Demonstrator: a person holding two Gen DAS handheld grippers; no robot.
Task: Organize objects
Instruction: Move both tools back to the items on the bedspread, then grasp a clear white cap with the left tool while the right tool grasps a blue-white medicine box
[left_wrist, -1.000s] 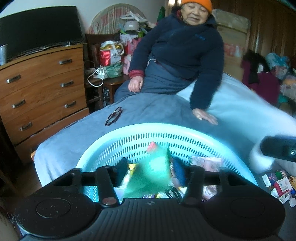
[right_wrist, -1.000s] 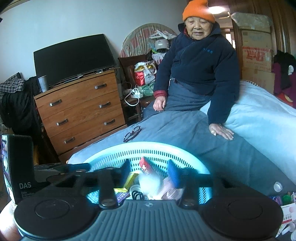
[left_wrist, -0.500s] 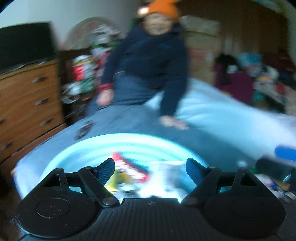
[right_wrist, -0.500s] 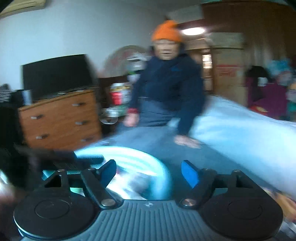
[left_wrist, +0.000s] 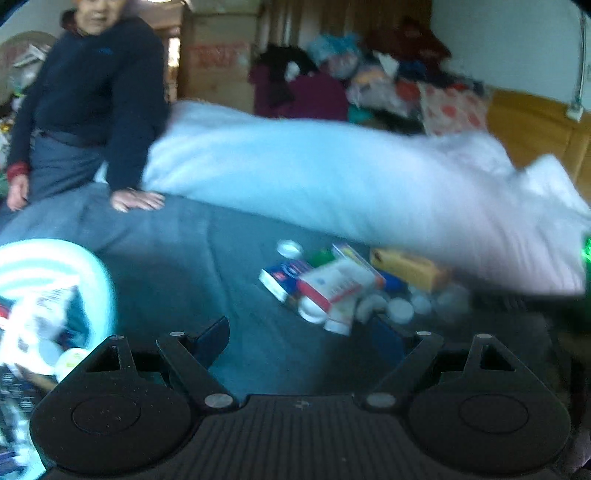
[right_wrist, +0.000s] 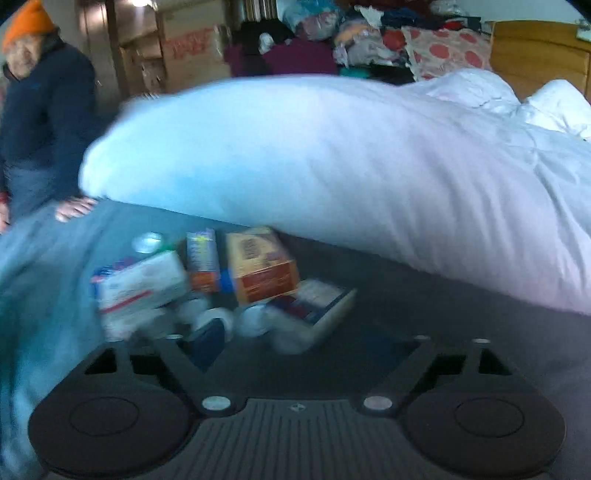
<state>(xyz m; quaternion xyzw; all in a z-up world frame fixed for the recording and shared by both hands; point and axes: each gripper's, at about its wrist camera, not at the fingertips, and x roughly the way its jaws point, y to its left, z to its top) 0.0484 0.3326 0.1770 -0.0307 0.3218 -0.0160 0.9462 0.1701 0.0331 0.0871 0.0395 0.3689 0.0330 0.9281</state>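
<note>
From my left gripper (left_wrist: 303, 332), going left to right: the pale blue basket (left_wrist: 99, 280) sits at my far left edge, already holding boxes and small tubs, too blurred to read. Beyond it, off to the left, a person in a dark jacket (left_wrist: 92, 85) sits on the bed with one hand (left_wrist: 136, 201) flat on the grey blanket (left_wrist: 192, 258). Straight ahead between my fingers is bare blanket; the jaws stand wide apart with nothing in them. Ahead and slightly right lies the pile of medicine boxes (left_wrist: 332, 284), with small white bottles (left_wrist: 399, 308) along its near side and a yellow box (left_wrist: 410, 267) at the back against the white duvet (left_wrist: 332, 177).

From my right gripper (right_wrist: 306, 341), the person's hand (right_wrist: 74, 206) is far left. The same pile sits ahead and left of centre: a white box with red stripe (right_wrist: 144, 288) nearest my left finger, an orange box (right_wrist: 262, 266) behind it, a flat box (right_wrist: 317, 299) near centre, and white bottles (right_wrist: 218, 317) just past the left fingertip. These jaws are also spread wide and hold nothing. The duvet (right_wrist: 369, 177) fills everything ahead and right.
</note>
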